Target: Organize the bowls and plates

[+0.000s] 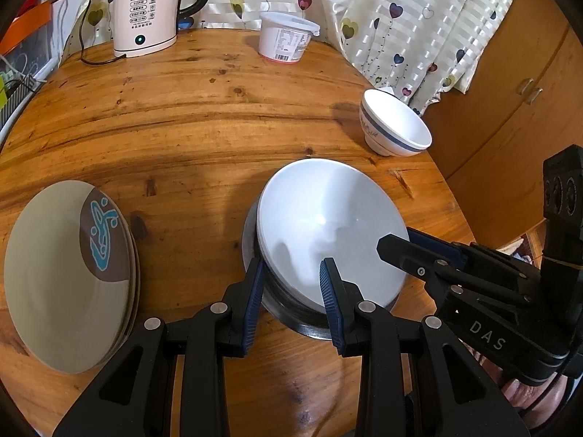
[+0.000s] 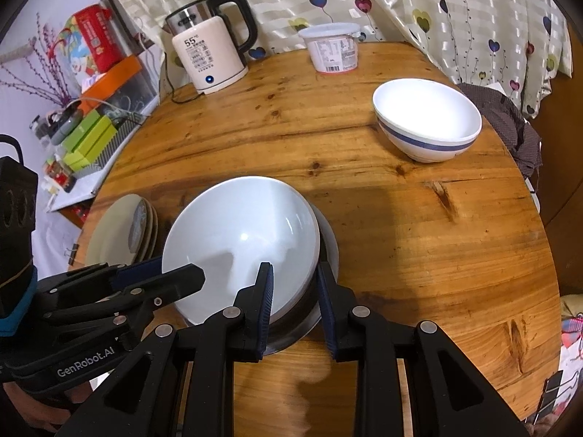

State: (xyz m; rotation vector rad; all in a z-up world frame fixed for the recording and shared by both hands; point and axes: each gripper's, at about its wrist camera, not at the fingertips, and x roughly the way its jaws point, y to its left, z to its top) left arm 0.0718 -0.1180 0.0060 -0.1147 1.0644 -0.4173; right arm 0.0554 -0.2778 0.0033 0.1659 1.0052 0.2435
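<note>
White bowl (image 1: 328, 225) sits nested in a steel bowl (image 1: 291, 313) near the front edge of the round wooden surface (image 1: 204, 116); its rim leans slightly, not level with the steel rim below.

Left hand-held gripper (image 1: 291, 291): jaws partly closed astride the white bowl's near-left rim, one pad outside against the wall, the other inside. Appears to grip the rim; full pad contact is hard to confirm.

Right hand-held gripper (image 2: 295, 291): jaws narrow, straddling the right-hand rim of the white bowl, one pad inside, the other outside by the steel bowl's edge. A small gap shows at the outer pad; cannot tell whether it is clamped.

Relative to the white bowl:
- Left: stack of beige plates (image 1: 69, 273), top one with a brown patch and blue motif.
- Behind, to the right: blue-banded bowl (image 2: 426, 120), upright, well apart.
- Far behind: electric kettle (image 2: 211, 54) and a lidded plastic tub (image 2: 333, 49), near the curtain (image 2: 455, 11).
</note>
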